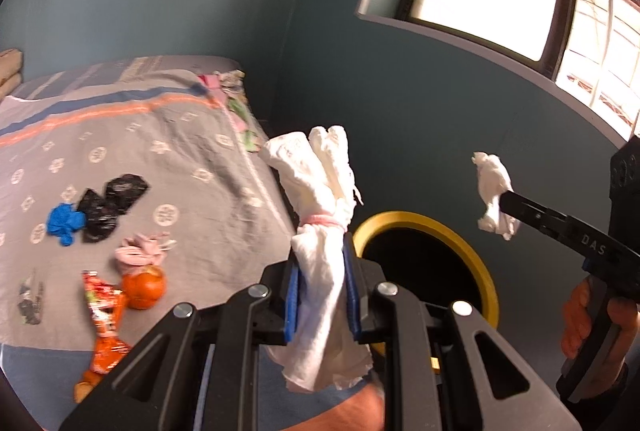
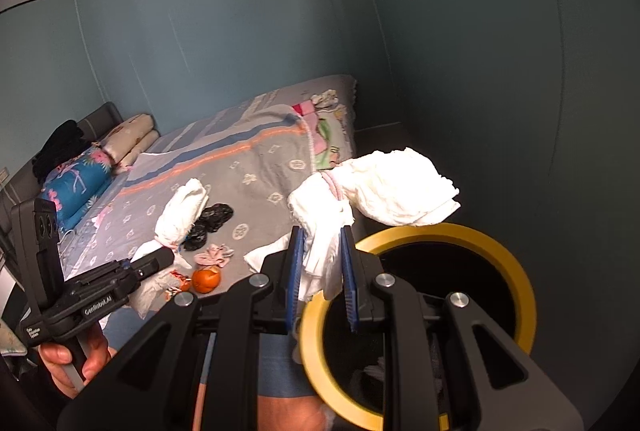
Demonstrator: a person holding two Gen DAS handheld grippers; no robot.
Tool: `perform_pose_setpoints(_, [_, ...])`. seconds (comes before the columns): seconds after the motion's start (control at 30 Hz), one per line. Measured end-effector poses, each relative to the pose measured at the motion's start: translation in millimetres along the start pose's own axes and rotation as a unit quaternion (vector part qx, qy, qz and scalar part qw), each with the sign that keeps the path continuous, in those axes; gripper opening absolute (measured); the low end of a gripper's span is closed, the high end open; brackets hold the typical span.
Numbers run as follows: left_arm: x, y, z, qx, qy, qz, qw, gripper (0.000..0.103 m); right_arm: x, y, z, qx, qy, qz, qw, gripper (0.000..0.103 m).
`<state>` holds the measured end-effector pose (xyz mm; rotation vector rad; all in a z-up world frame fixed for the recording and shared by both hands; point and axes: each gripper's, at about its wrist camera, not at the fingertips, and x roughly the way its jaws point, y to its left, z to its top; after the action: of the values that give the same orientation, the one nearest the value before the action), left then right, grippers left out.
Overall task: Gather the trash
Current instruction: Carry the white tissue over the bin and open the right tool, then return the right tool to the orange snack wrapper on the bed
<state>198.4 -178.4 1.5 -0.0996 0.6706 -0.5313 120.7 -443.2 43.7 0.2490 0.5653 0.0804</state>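
A white tied bundle is clamped in the left tool, low centre; another white bundle is clamped in the right tool, above the yellow-rimmed bin.

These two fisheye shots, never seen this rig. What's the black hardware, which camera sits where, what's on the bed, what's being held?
There is no robot arm. A person carries a hand-held two-finger gripper in each hand, and each gripper has a camera looking forward along its fingers.

In the left wrist view, the left gripper is clamped on a white tied bundle, which looks like a rolled diaper. The right gripper shows at the right edge.

In the right wrist view, the right gripper pinches a second white bundle above the yellow-rimmed bin. The person's left hand is at lower left.

Still lying on the bed: a blue glove, a black plastic bag, pink crumpled scraps, an orange and a red snack wrapper.
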Motion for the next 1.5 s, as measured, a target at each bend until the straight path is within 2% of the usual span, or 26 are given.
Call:
perform_pose_setpoints(0.37, [54, -41, -11, 0.028, 0.039, -0.035, 0.9982, 0.018, 18, -40, -2, 0.035, 0.012, -0.022, 0.999, 0.018])
perform_pose_setpoints(0.73, [104, -61, -20, 0.011, 0.085, -0.073, 0.9937, 0.019, 40, -71, -12, 0.078, 0.030, -0.034, 0.996, 0.019])
perform_pose_setpoints(0.8, [108, -61, -21, 0.005, 0.090, -0.080, 0.9927, 0.023, 42, -75, -13, 0.087, 0.029, -0.039, 0.995, 0.019])
perform_pose_setpoints(0.9, [106, -58, -24, -0.003, 0.090, -0.087, 0.9921, 0.039, 43, -82, -15, 0.101, 0.027, -0.046, 0.993, 0.026])
perform_pose_setpoints(0.97, [102, -55, -24, -0.010, 0.086, -0.081, 0.9929, 0.053, 43, -84, -14, 0.105, 0.023, -0.053, 0.993, 0.031])
perform_pose_setpoints(1.0, [102, -53, -24, -0.013, 0.084, -0.079, 0.9933, 0.055, 42, -85, -14, 0.108, 0.021, -0.054, 0.992, 0.038])
perform_pose_setpoints(1.03, [100, -49, -24, -0.018, 0.082, -0.074, 0.9937, 0.057, 42, -85, -14, 0.111, 0.020, -0.055, 0.992, 0.041])
perform_pose_setpoints(1.13, [91, -39, -21, -0.025, 0.073, -0.066, 0.9948, 0.062, 39, -87, -14, 0.116, 0.016, -0.059, 0.991, 0.041])
perform_pose_setpoints(1.3, [67, -19, -14, -0.018, 0.039, -0.027, 0.9987, 0.071, 37, -79, -13, 0.111, 0.016, -0.058, 0.992, 0.046])
perform_pose_setpoints(1.5, [41, 13, -10, -0.023, 0.016, 0.017, 0.9995, 0.079, 39, -47, -8, 0.081, 0.014, -0.036, 0.996, 0.052])
